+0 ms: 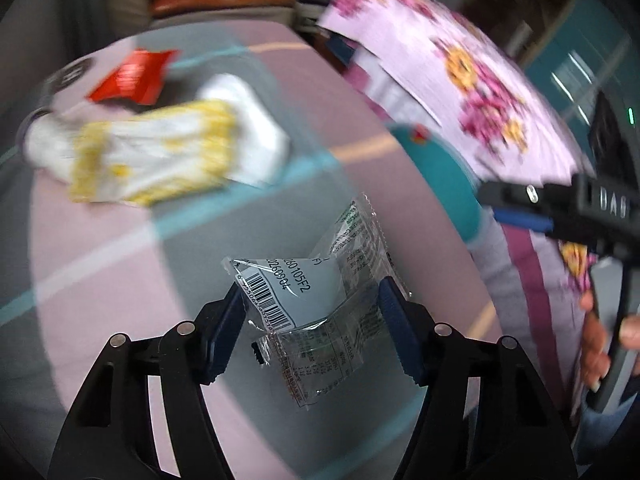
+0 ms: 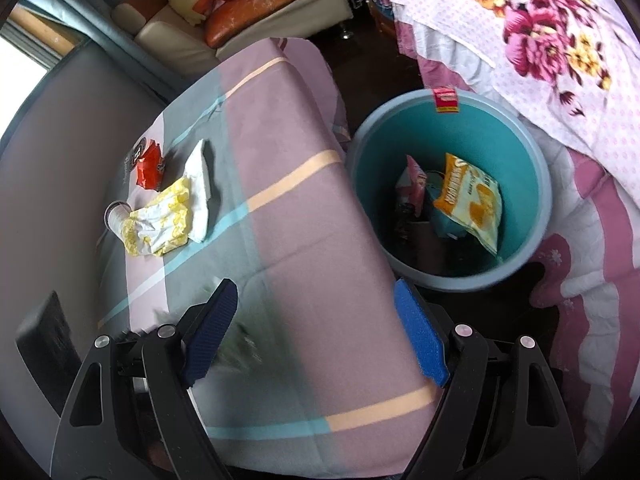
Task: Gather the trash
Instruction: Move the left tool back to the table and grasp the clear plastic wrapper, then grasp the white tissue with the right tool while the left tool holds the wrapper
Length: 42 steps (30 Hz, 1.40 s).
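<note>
Got a clear plastic wrapper pinched in the left tongs, blue pads pressing in on both side edges, so narrowed down onto the film and carrying it up off the checked tablecloth. Right tongs standing wide with nothing between them, hovering over the table edge just beside the teal bin.

Orientation first: crumpled and folded, but still clearly longer one way. Long axis running roughly along the line of the fingers, leaning a bit toward the upper right in the left wrist view, far sealed end pointing out toward the bin side, near end hanging back toward the camera. Barcode patch turned to the left pad. So gripped across the short width, not lengthwise.

What could go wrong, just guessing:
- Slipping out. Thin slick film, held mostly by its edges, plenty of it dangling free at both ends. Any quick swing and probably gone, back onto the cloth or onto the floor.
- Missing the bin. Super light, so likely to flutter sideways on release unless let go low and well inside the rim.
- Snagging on the rim, or on the flowery bedspread hanging right next to the bin.
- Bumping the right tongs, parked pretty much on the way there.

Still plenty left on the table too: yellow-and-white wrapper, red packet.
</note>
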### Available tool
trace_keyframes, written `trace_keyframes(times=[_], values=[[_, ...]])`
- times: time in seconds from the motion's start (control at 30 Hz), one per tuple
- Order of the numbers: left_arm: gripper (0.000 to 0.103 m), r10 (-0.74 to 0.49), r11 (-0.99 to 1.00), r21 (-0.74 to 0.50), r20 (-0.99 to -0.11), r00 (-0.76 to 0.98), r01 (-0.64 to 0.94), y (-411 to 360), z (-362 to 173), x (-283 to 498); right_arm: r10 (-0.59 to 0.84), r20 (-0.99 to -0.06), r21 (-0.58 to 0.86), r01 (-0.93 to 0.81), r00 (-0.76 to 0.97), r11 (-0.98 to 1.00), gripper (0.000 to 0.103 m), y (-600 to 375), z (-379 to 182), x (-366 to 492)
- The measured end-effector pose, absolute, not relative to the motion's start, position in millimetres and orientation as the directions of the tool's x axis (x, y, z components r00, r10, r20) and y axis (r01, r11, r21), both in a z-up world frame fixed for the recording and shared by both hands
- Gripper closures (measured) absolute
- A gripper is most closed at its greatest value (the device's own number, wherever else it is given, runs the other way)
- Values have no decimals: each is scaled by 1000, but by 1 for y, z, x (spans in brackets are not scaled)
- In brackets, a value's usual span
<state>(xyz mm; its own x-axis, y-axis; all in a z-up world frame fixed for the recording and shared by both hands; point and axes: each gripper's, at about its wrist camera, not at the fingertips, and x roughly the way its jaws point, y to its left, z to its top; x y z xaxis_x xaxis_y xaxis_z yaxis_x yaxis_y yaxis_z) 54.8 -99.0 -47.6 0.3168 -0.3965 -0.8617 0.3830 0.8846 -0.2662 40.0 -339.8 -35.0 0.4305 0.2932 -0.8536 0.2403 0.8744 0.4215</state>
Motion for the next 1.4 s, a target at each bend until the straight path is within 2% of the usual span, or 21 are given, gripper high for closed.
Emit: trace_keyframes(times=[0.23,0.33,0.37,0.93,1.03,1.1,1.17,1.4], values=[[36,-367,926,-295,-851,377,235,-39,-41,82,308,-831,412,140,464,900,28,-306,-31,77],[36,-355,933,-293,-848,393,211,-25,-37,91,331,-829,397,58,450,916,49,-278,-35,102],[36,-353,934,-292,-848,396,207,-22,-37,94,337,-831,394,40,443,918,51,-271,-37,109],[35,-341,940,-302,-858,383,160,0,-47,119,308,-863,308,-65,400,949,66,-216,-72,173],[34,-337,941,-300,-864,375,155,-1,-51,120,319,-865,316,-74,387,946,78,-215,-78,175],[34,-334,942,-298,-868,368,152,-2,-53,120,321,-862,311,-90,393,946,82,-213,-79,175],[34,-331,943,-296,-871,363,150,-4,-55,121,333,-861,323,-92,385,942,97,-214,-81,173],[34,-328,945,-292,-869,370,151,-9,-51,121,318,-815,348,-29,485,937,101,-244,-57,159]])
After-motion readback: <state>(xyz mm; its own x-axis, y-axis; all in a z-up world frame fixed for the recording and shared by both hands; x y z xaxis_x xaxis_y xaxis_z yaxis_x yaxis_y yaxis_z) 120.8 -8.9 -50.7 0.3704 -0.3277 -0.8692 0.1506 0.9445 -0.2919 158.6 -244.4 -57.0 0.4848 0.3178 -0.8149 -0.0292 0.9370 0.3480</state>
